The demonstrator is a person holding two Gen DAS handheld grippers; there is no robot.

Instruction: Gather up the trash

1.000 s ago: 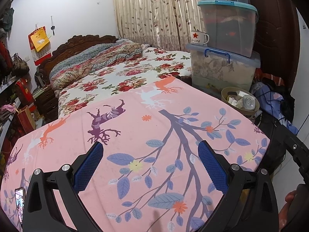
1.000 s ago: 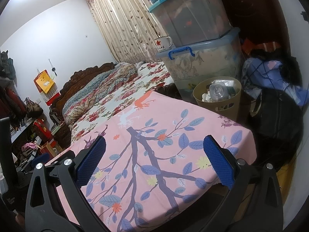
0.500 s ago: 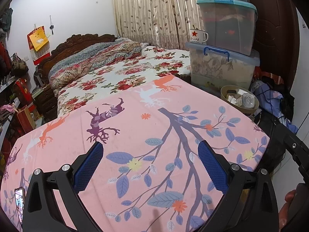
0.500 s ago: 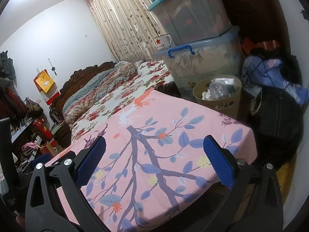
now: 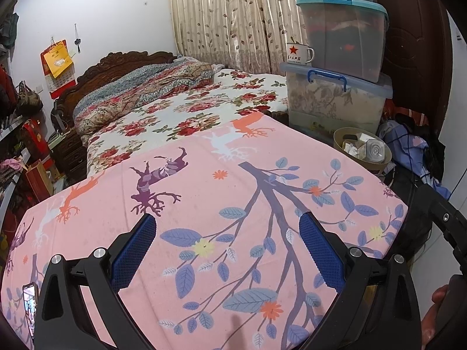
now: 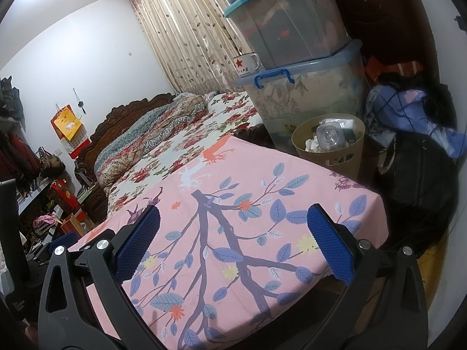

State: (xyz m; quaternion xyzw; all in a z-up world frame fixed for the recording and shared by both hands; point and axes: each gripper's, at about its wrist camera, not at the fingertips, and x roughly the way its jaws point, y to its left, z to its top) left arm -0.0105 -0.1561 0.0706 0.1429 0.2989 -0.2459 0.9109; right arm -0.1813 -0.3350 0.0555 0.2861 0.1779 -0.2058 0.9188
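A tan waste basket stands on the floor past the far right corner of the pink cloth-covered table. It holds crumpled paper and a clear plastic bottle. My left gripper hangs open over the near part of the pink cloth, nothing between its blue pads. My right gripper is open too, empty, above the cloth's right half. No loose trash shows on the cloth.
Stacked clear storage boxes with a star mug stand behind the basket. A floral bed lies beyond the table. Clothes and a black bag pile at right. A phone lies at the cloth's near left.
Both grippers stay open and nearly still; the views have shifted only slightly.
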